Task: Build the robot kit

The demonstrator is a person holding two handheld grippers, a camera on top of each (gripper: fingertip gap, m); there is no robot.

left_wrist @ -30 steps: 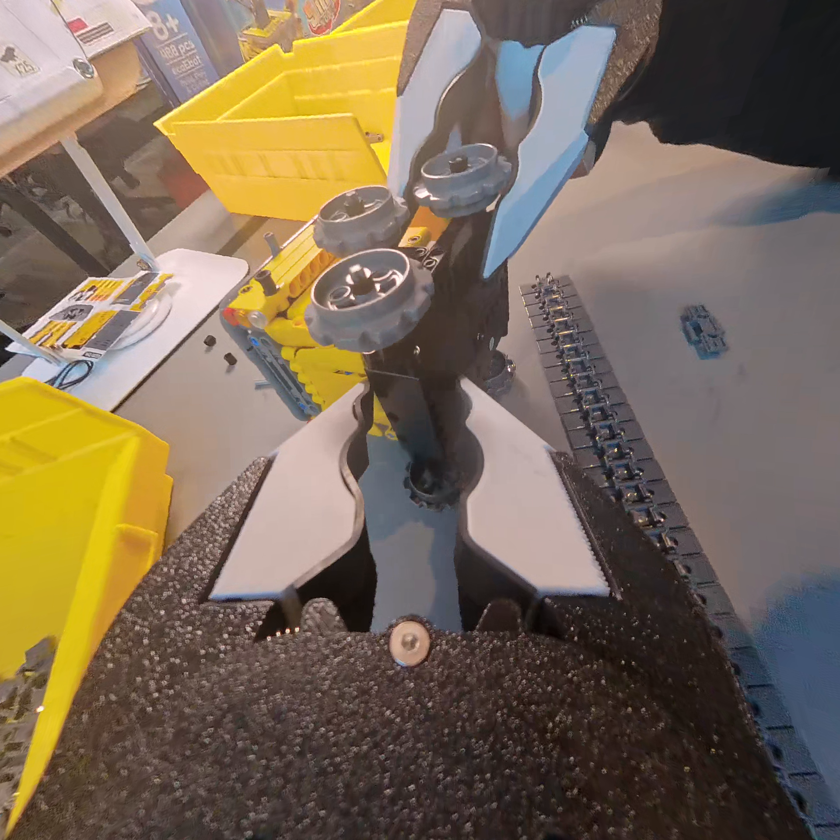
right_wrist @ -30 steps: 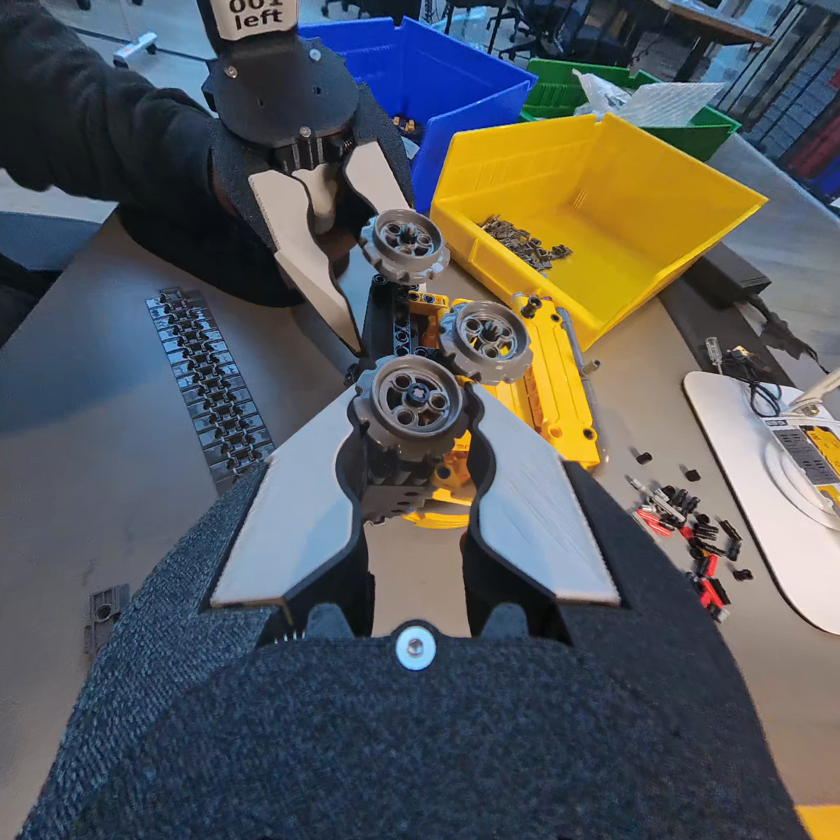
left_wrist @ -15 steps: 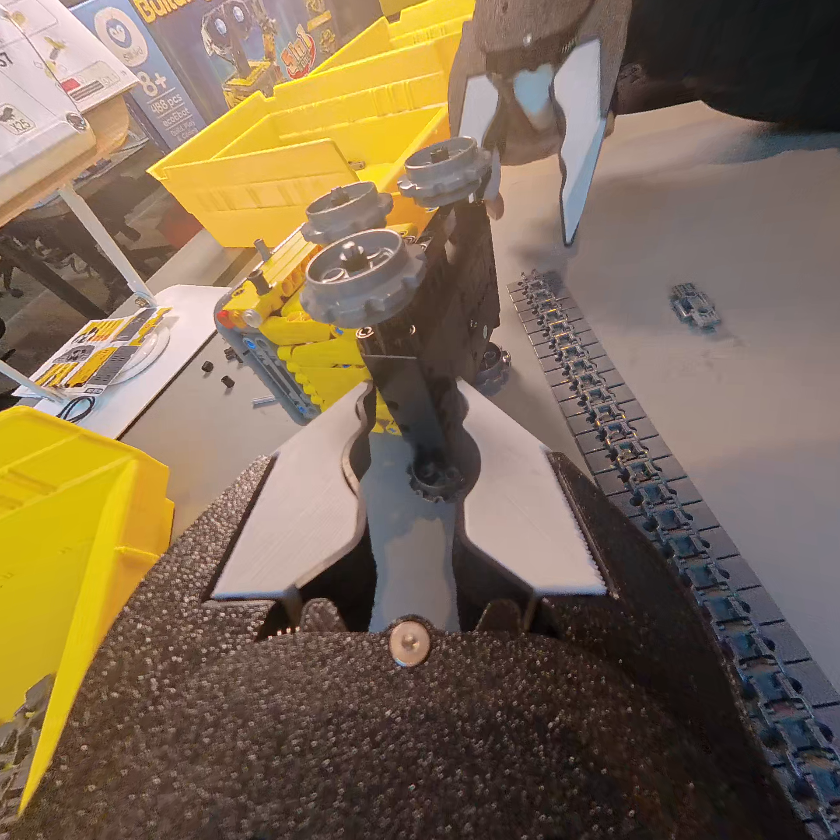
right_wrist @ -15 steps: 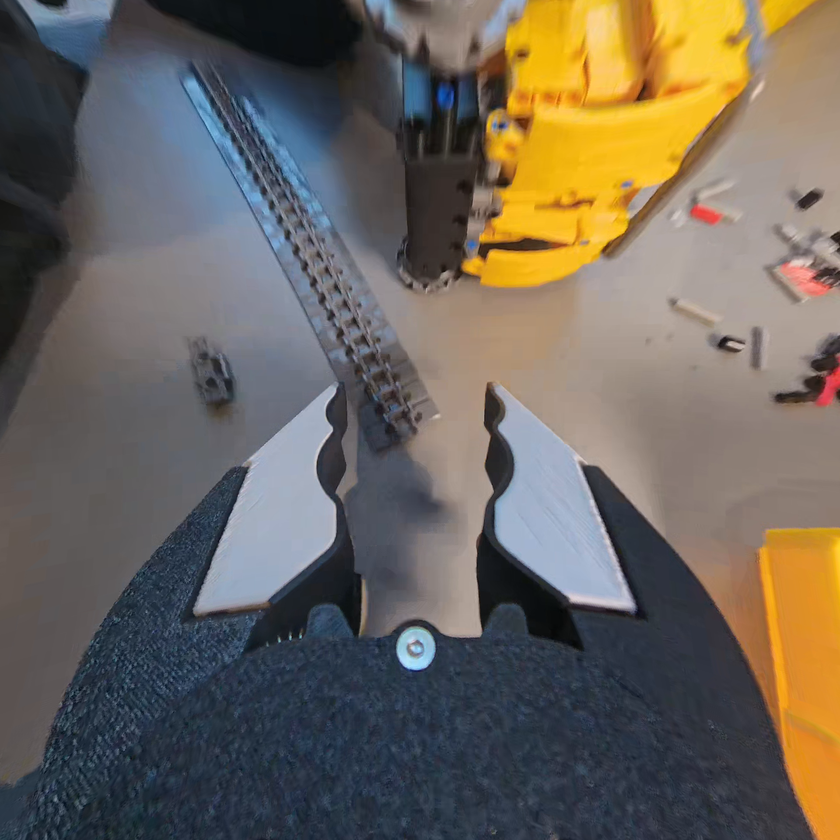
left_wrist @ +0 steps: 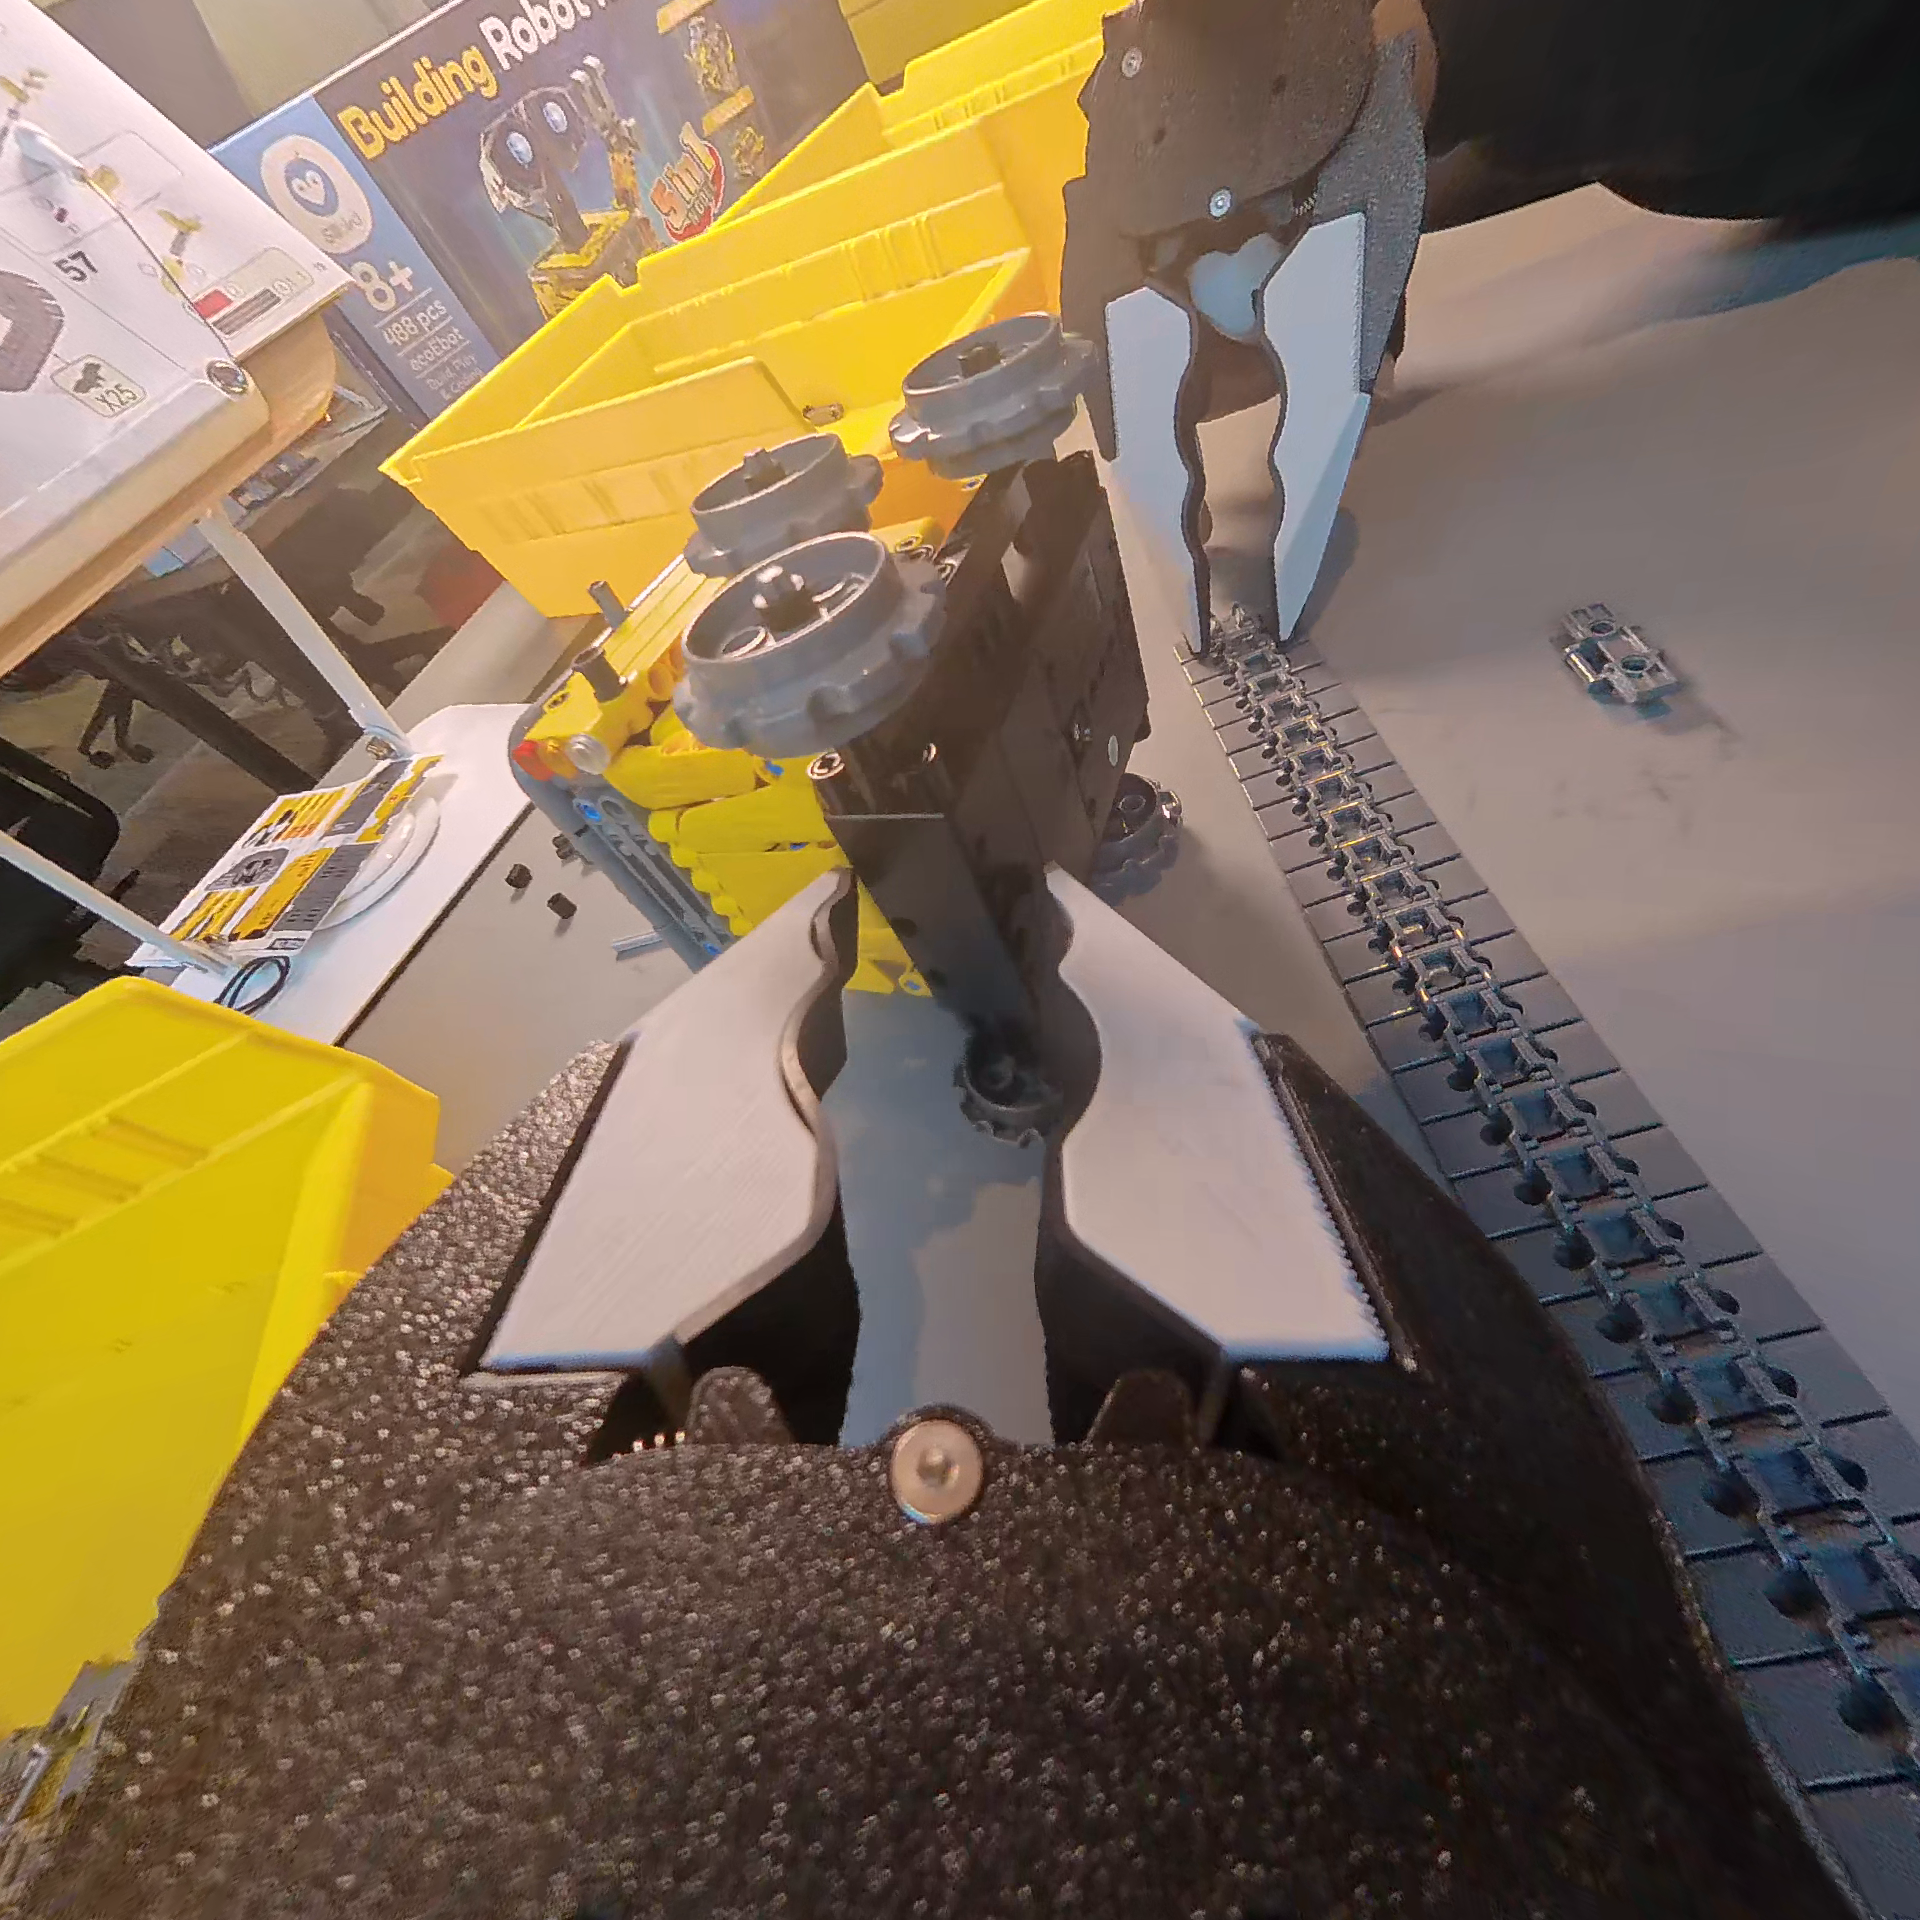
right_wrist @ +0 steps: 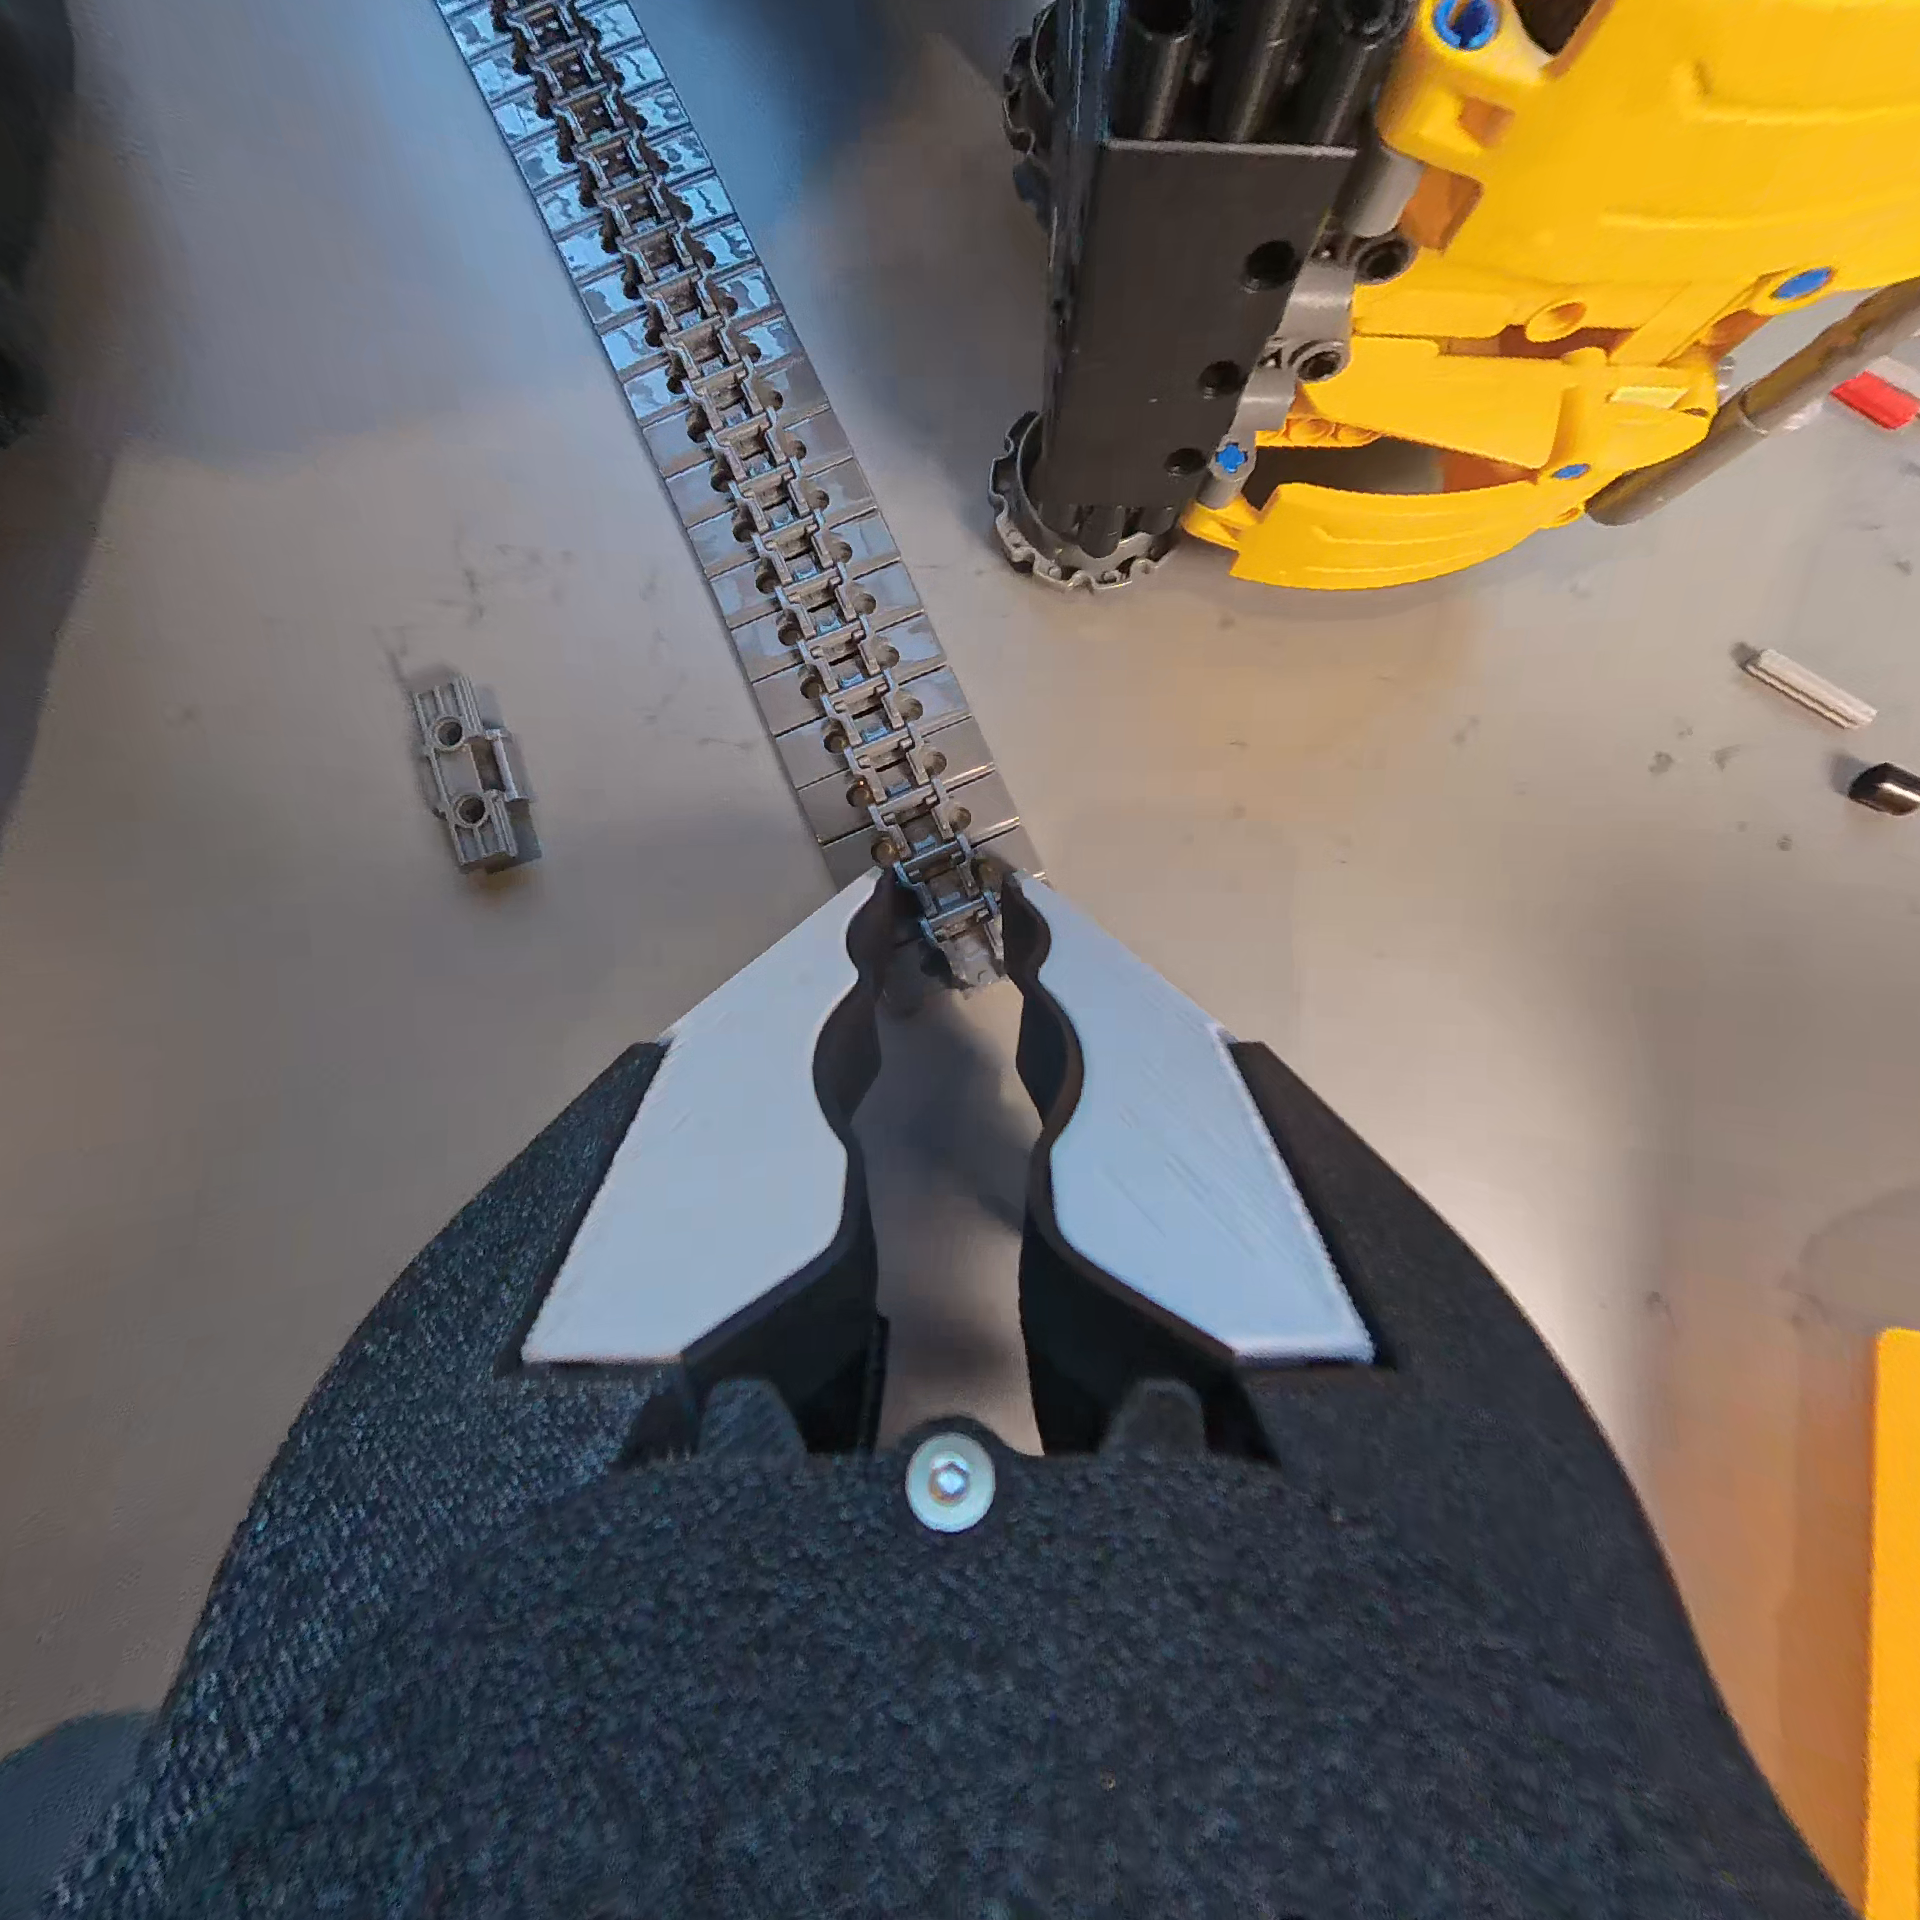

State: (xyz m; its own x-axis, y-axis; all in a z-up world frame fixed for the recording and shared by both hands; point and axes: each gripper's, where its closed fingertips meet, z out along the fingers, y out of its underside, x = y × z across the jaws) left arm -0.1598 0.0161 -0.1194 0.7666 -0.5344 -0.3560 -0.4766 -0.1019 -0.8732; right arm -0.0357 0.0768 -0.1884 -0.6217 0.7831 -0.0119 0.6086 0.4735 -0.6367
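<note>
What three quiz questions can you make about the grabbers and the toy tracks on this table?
1. True or false: the left gripper is clamped on the black part of the brick model.
2. Which thing do the right gripper tips pinch? A) loose track link B) end of the track strip C) yellow bin
3. Fill in: three grey ___ top the model.

Key: 1 true; 2 B; 3 wheels.

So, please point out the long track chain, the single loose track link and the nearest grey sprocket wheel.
track chain (right_wrist: 774,488), right wrist view, middle links.
loose track link (right_wrist: 473,769), right wrist view, its centre.
grey sprocket wheel (left_wrist: 805,644), left wrist view, top face near hub.
</note>
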